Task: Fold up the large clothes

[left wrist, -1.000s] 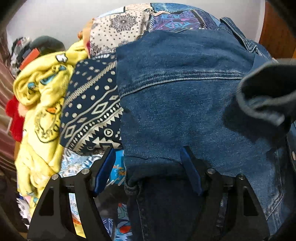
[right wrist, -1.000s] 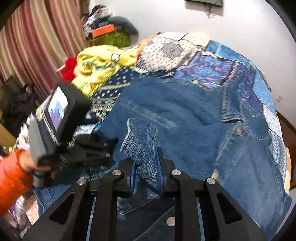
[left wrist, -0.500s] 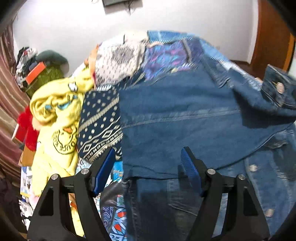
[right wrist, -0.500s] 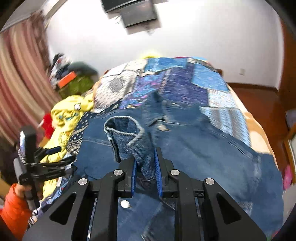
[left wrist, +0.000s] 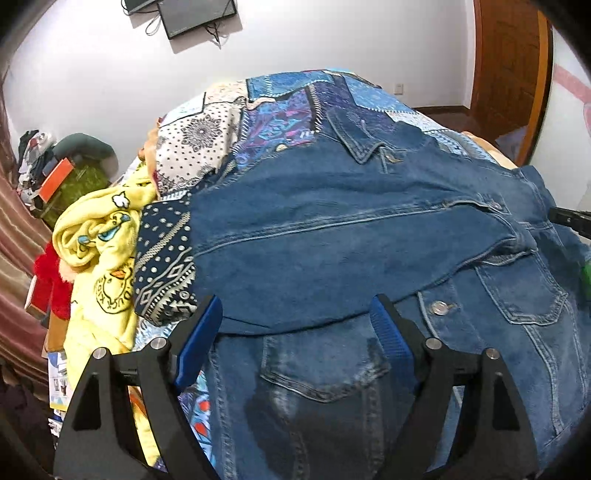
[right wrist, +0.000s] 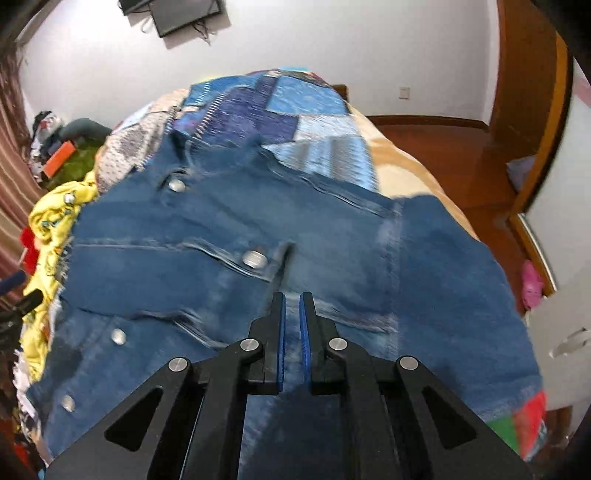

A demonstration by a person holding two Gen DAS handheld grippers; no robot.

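Note:
A blue denim jacket (left wrist: pixel 351 240) lies spread on the patchwork bedspread (left wrist: pixel 288 107), collar toward the far wall, with one sleeve folded across its front. My left gripper (left wrist: pixel 295 317) is open and empty, hovering over the jacket's near left part. In the right wrist view the jacket (right wrist: pixel 229 236) fills the middle. My right gripper (right wrist: pixel 291 306) has its jaws nearly together just above the denim; the narrow gap between the pads looks empty.
A yellow printed garment (left wrist: pixel 99 258) and a navy patterned cloth (left wrist: pixel 166 266) lie left of the jacket. A pile of things (left wrist: pixel 55 170) sits by the striped curtain. A screen (left wrist: pixel 195 14) hangs on the wall. Wooden floor and door (right wrist: pixel 480 155) are to the right.
My right gripper carried the sleeve cuff across the jacket and let it go; the sleeve now lies flat. Both grippers have pulled back and up, showing more of the room.

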